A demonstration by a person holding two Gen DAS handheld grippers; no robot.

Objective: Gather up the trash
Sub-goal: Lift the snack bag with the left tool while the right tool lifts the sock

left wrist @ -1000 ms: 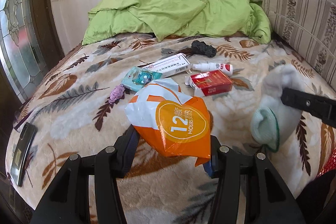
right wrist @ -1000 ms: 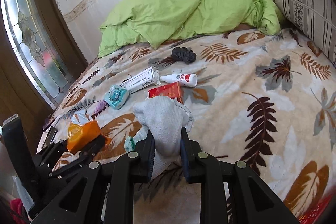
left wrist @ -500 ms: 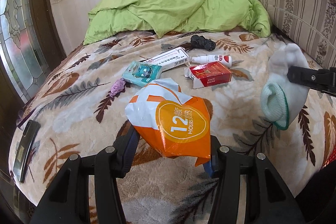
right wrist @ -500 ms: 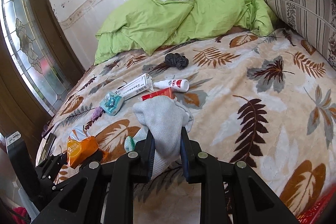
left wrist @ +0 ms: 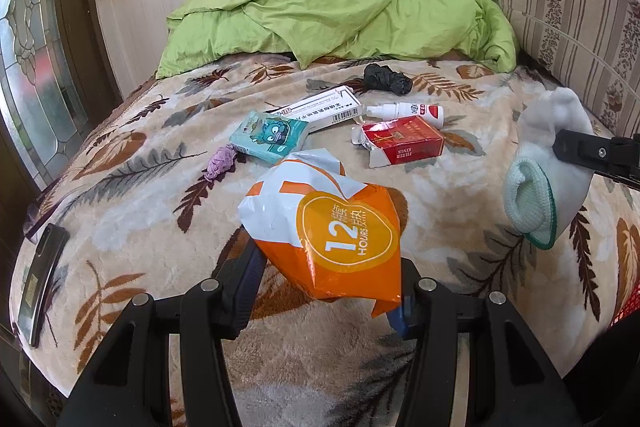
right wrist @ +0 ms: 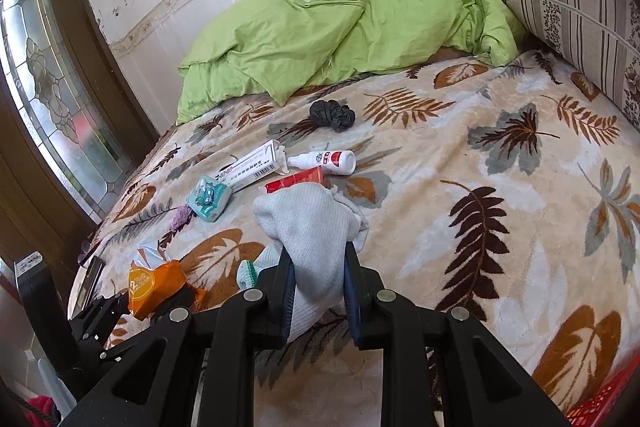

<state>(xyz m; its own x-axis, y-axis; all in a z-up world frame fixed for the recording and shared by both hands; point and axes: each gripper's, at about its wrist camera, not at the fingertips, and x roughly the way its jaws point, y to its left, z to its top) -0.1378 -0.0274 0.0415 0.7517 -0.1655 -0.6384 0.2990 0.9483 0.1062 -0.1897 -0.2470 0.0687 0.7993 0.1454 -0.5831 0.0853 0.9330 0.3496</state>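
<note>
My left gripper (left wrist: 326,279) is shut on an orange and white wrapper (left wrist: 332,227) held above the leaf-patterned bed; the same wrapper (right wrist: 154,285) shows at the lower left of the right wrist view. A grey-white sock (right wrist: 316,239) with a mint cuff is pinched in my right gripper (right wrist: 318,267), and that sock (left wrist: 548,179) hangs at the right of the left wrist view. On the blanket lie a red cigarette pack (left wrist: 404,143), a white spray bottle (left wrist: 404,111), a white carton (left wrist: 324,109), a teal tissue pack (left wrist: 270,137), a purple scrap (left wrist: 220,163) and a black wad (left wrist: 386,79).
A green duvet (left wrist: 332,15) is heaped at the head of the bed, with a striped cushion (left wrist: 572,23) on the right. A dark phone (left wrist: 40,275) lies at the bed's left edge. A red basket (right wrist: 600,403) peeks in at the lower right. A glass door (right wrist: 52,107) stands left.
Both views have pulled back slightly from the bed, so the items look a little farther off. Both grips are unchanged, and the sock hangs a bit higher in the left wrist view.
</note>
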